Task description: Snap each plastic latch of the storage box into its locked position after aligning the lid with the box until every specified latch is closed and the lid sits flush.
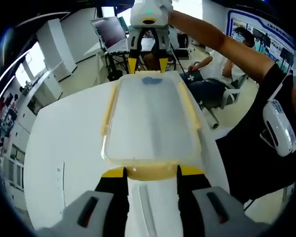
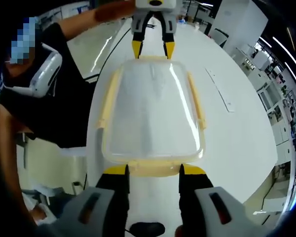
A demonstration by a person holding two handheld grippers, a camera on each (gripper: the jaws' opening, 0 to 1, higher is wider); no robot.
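Two grippers face each other across a rectangular storage box with a frosted translucent lid (image 1: 150, 118) and pale yellow latches, which lies in the middle of a white surface (image 1: 64, 138). In the left gripper view, the left gripper (image 1: 153, 173) has its yellow-tipped jaws spread either side of the yellow end latch (image 1: 150, 172) at the box's near short edge, not clamped on it. Opposite, the right gripper (image 1: 148, 64) meets the far short edge, jaws apart, a person's bare arm (image 1: 212, 39) behind it. In the right gripper view the same holds mirrored: the right gripper (image 2: 153, 173) brackets its near end latch (image 2: 153, 168), jaws parted. Long yellow side latches (image 2: 195, 98) run along both long edges. Bare white surface lies open on both long sides; a thin white strip (image 2: 219, 89) lies well apart from the box.
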